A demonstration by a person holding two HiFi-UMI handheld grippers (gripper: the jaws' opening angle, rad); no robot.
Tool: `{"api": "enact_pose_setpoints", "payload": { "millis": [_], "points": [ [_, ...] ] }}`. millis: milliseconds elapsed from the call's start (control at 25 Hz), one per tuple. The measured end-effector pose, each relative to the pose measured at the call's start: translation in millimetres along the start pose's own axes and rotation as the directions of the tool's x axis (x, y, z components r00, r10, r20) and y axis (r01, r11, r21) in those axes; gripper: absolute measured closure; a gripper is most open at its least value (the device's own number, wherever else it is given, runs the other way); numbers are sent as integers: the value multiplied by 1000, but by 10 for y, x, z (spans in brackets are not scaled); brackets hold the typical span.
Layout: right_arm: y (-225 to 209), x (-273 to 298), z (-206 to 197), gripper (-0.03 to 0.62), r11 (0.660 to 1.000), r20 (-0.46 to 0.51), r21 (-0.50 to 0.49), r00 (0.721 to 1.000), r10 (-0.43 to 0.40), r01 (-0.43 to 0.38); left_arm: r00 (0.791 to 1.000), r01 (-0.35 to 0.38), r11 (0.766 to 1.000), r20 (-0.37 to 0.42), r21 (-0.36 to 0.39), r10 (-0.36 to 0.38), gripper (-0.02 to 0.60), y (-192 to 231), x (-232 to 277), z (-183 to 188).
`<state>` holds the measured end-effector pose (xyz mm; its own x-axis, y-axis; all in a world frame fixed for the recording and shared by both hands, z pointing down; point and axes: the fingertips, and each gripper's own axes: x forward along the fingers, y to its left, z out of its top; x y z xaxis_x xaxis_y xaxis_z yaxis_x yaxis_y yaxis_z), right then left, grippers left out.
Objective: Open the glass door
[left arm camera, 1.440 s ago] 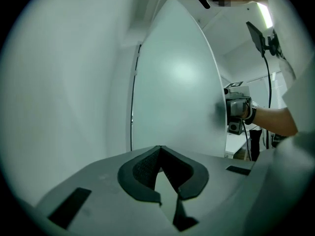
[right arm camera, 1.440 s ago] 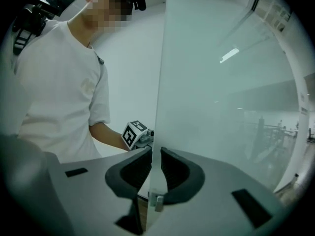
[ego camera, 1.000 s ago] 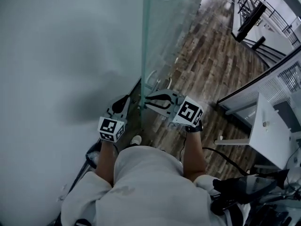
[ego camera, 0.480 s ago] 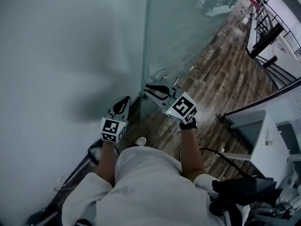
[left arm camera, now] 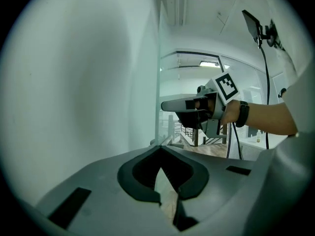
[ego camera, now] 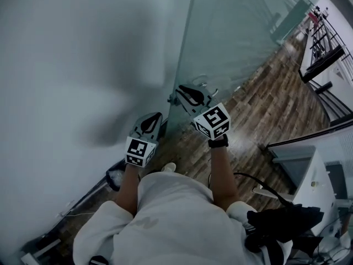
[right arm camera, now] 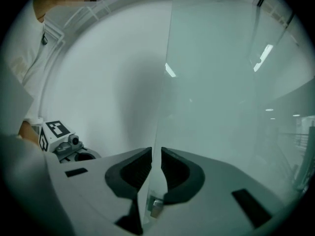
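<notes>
The glass door (ego camera: 237,43) stands to the right of a white wall (ego camera: 83,54), its free edge running down toward my hands. My right gripper (ego camera: 175,97) is shut on that edge; in the right gripper view the glass door (right arm camera: 221,82) passes straight between the two dark pads of the right gripper (right arm camera: 156,154). My left gripper (ego camera: 156,116) hangs shut and empty beside the wall, just left of the door's edge. In the left gripper view the left gripper (left arm camera: 160,150) has its tips touching, and the right gripper (left arm camera: 170,104) shows ahead on the glass edge.
Wood-plank floor (ego camera: 265,109) lies beyond the glass. A white desk (ego camera: 309,170) and a black bag (ego camera: 281,222) sit at the right, a dark railing (ego camera: 325,54) at the far right. A cable trails over the floor by my feet.
The door's edge and the floor behind it have swung rightward in the head view. Both grippers shifted with it, the right one staying clamped on the glass edge and the left staying shut.
</notes>
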<state>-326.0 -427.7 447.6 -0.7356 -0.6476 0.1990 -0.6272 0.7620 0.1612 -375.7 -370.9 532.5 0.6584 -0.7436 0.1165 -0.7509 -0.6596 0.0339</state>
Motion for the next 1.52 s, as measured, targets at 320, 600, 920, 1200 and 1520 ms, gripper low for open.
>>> {"api": "enact_pose_setpoints", "payload": {
  "millis": [320, 600, 920, 1200, 1520],
  "points": [
    [-228, 642, 49, 533, 996, 18, 53, 998, -68, 67, 999, -36, 999, -4, -26, 36, 578, 376, -131, -101],
    [-84, 567, 38, 589, 996, 69, 43, 994, -84, 81, 999, -33, 999, -26, -43, 32, 578, 667, -209, -255],
    [-81, 532, 191, 588, 982, 48, 76, 983, -175, 171, 998, 51, 998, -33, -26, -51, 578, 473, -39, 4],
    [-398, -664, -26, 588, 892, 11, 186, 907, -421, 412, 986, 166, 986, 17, 3, -166, 578, -429, 304, 524],
    [-1076, -3031, -225, 589, 485, -73, 262, 518, -852, 834, 889, 451, 886, 33, 106, -456, 578, -1824, 1122, 1126]
  ]
}}
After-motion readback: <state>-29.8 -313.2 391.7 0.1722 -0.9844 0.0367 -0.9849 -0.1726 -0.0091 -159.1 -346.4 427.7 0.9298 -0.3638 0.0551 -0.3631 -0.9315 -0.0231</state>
